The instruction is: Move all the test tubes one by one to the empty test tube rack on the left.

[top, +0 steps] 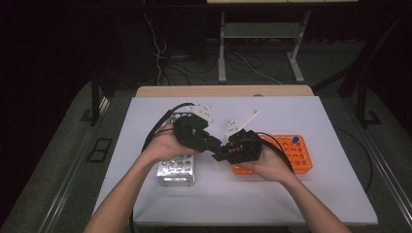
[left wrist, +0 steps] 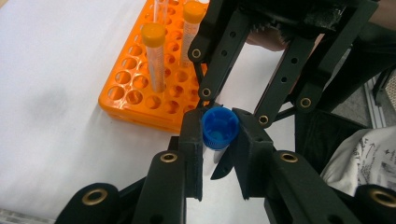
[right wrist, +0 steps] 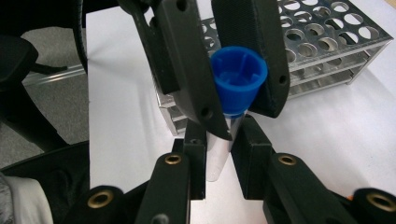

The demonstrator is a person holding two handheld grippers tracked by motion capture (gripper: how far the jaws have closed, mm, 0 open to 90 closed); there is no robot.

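A clear tube with a blue cap (left wrist: pixel 219 128) is held between both grippers above the white table. My left gripper (left wrist: pixel 219 120) is shut on the blue cap (right wrist: pixel 238 79). My right gripper (right wrist: pixel 219 136) is shut on the clear tube body (right wrist: pixel 217 156) just below the cap. In the high view the left gripper (top: pixel 214 144) and the right gripper (top: pixel 222 154) meet tip to tip at the table's middle, between the two racks.
A metal tube rack (top: pixel 176 171) stands at the left under my left hand. To the right sits an orange rack (top: pixel 297 156) with a blue-capped tube (top: pixel 295 140); two orange-capped tubes (left wrist: pixel 154 51) stand in it. A white sheet (top: pixel 272 194) covers the table.
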